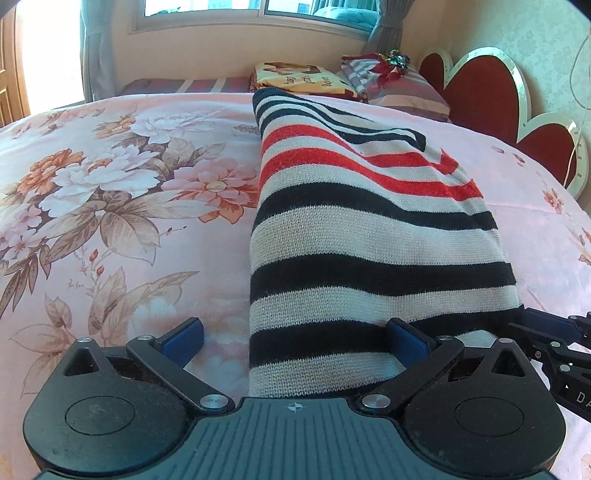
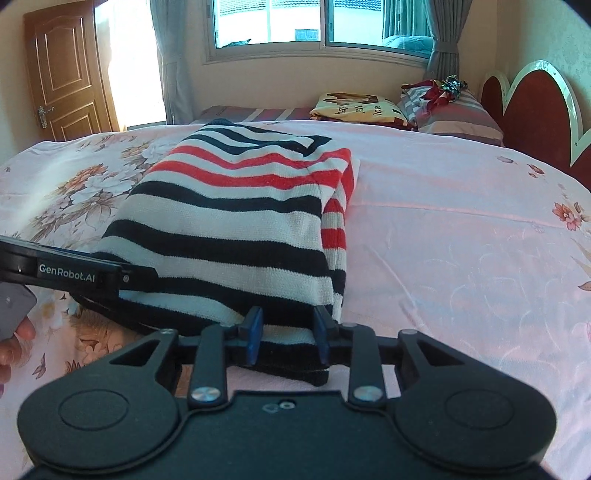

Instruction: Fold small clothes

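Observation:
A striped knit sweater (image 1: 362, 236), black, white and red, lies folded into a long band on the pink floral bedspread (image 1: 110, 206). My left gripper (image 1: 295, 341) is open wide at the sweater's near left edge, its right finger (image 1: 406, 339) over the fabric and its left finger on the bedspread. In the right wrist view the sweater (image 2: 229, 221) runs away from me. My right gripper (image 2: 288, 332) is partly open, its blue fingers straddling the sweater's near right hem. The left gripper's arm (image 2: 74, 275) lies across the sweater's near left corner.
Folded clothes and striped pillows (image 2: 369, 107) lie at the far side of the bed. A red heart-shaped headboard (image 1: 491, 92) stands at the right. A window (image 2: 295, 22) and a wooden door (image 2: 66, 70) are beyond the bed.

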`<state>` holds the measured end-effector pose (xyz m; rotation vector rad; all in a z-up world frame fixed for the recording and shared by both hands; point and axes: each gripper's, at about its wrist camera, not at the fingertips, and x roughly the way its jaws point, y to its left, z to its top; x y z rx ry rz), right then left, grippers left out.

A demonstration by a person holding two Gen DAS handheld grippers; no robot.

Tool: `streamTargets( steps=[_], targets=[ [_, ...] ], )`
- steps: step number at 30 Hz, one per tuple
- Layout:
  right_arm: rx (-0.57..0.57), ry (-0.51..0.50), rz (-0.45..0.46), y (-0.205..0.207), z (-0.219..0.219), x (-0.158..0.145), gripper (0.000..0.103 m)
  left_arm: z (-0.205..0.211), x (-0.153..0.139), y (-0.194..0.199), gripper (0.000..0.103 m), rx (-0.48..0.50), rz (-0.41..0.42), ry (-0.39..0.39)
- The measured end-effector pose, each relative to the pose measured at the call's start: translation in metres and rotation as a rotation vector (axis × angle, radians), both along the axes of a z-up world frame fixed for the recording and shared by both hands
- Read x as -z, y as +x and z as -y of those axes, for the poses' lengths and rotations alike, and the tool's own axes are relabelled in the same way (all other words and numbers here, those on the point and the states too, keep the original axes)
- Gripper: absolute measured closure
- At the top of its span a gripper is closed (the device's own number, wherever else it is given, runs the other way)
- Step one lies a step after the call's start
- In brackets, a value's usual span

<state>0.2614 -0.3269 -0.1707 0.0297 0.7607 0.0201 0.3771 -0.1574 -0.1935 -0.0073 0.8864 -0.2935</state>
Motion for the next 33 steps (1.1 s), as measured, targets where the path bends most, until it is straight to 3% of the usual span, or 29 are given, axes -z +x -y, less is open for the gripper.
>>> streamTargets(
  steps=[14, 17, 19, 22, 29, 33],
  targets=[
    [0.009, 0.023, 0.005, -0.006, 0.001, -0.002, 0.07, 0.008, -0.009, 0.005, 0.0, -0.006, -0.046, 0.054],
    [-0.015, 0.035, -0.008, -0.004, 0.003, -0.01, 0.06, 0.008, -0.022, 0.004, 0.0, 0.004, -0.043, 0.058],
    [-0.001, 0.064, 0.008, -0.004, 0.009, -0.019, 0.044, 0.005, -0.036, 0.001, 0.0, 0.012, 0.002, 0.034],
    [0.031, 0.097, 0.046, 0.001, 0.02, -0.033, 0.042, 0.001, -0.049, 0.012, 0.0, 0.017, 0.03, 0.004],
    [0.081, 0.128, 0.004, 0.049, 0.03, -0.034, 0.04, -0.009, -0.043, 0.064, 0.0, -0.042, -0.007, -0.086],
    [0.107, 0.159, -0.011, 0.078, 0.031, -0.032, 0.026, 0.0, -0.035, 0.086, 0.0, -0.003, -0.023, -0.1]
  ],
)
